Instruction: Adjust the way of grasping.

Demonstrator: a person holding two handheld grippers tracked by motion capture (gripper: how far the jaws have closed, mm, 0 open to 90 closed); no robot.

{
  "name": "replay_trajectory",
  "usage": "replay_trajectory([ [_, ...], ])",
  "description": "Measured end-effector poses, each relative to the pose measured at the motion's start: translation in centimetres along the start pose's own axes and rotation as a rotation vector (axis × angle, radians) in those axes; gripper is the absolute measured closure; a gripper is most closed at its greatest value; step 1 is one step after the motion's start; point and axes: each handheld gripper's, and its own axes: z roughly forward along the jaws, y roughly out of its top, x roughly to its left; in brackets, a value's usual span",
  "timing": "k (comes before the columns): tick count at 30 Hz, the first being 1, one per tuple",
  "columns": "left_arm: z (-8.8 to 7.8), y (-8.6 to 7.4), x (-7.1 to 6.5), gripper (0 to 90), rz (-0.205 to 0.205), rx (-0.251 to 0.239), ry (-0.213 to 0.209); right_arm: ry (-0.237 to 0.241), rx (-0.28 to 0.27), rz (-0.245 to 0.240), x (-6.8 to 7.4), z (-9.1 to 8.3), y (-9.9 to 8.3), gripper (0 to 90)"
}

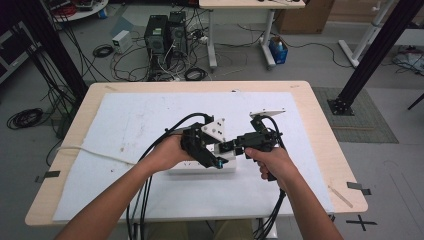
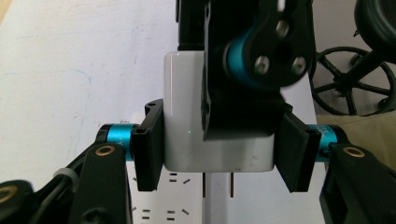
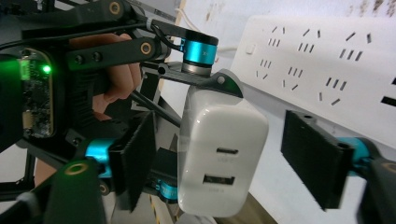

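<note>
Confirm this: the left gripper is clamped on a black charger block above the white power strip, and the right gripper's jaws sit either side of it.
Not quite: the charger block is white, not black, as the right gripper view shows. The left gripper is clamped on it above the white power strip, and the right gripper brackets it.

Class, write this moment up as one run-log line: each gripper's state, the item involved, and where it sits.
left gripper: shut on white charger | right gripper: open, jaws either side of charger | charger prongs: above power strip, not inserted
</note>
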Motion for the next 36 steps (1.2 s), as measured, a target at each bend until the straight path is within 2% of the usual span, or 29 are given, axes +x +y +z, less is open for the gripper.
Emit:
replay_trajectory([
  [4,-0.1,0.0,0.0,42.6,0.005,0.004,0.005,0.015,-0.014,0.013,-0.2,0.2,0.0,41.4],
  [8,0.0,0.0,-0.1,42.6,0.009,-0.003,0.012,0.027,-0.024,0.019,-0.4,0.4,-0.1,46.3],
  [11,0.2,0.0,-0.2,42.6,0.010,-0.001,0.019,0.046,-0.029,0.021,-0.4,0.5,-0.2,55.9],
  [13,0.2,-0.1,-0.1,42.6,0.008,-0.002,0.019,0.045,-0.034,0.027,-0.4,0.5,-0.2,58.7],
  [16,0.4,-0.1,-0.3,42.3,0.022,0.003,0.047,0.038,-0.050,0.033,-0.4,0.5,-0.3,60.5],
  [17,0.4,0.0,-0.2,41.1,0.007,0.014,0.047,0.039,-0.058,0.040,-0.4,0.4,-0.3,61.5],
  [19,0.4,-0.2,-0.1,28.4,-0.022,0.051,0.038,-0.001,-0.070,0.023,-0.6,0.1,-0.3,62.1],
  [21,0.2,-0.8,0.1,27.3,-0.039,0.083,0.038,-0.038,-0.084,0.017,-0.9,-0.5,-0.3,62.1],
  [23,-0.2,-1.5,0.6,23.6,-0.082,0.106,0.039,-0.080,-0.093,-0.002,-1.1,-1.2,-0.4,62.1],
  [26,-1.0,-2.7,1.2,23.1,-0.140,0.131,0.048,-0.155,-0.104,-0.036,-1.1,-2.3,-0.4,62.1],
  [29,-2.0,-3.9,1.7,22.9,-0.171,0.171,0.050,-0.214,-0.113,-0.076,-1.0,-3.4,-0.3,62.1],
  [30,-2.2,-4.3,1.8,21.5,-0.190,0.181,0.055,-0.230,-0.111,-0.084,-0.9,-3.8,-0.3,62.1],
  [31,-2.5,-4.6,2.0,19.6,-0.192,0.199,0.058,-0.245,-0.111,-0.090,-0.8,-4.1,-0.3,62.1],
  [36,-4.1,-6.3,2.7,19.5,-0.236,0.240,0.073,-0.304,-0.091,-0.127,-0.4,-5.5,-0.1,62.1],
])
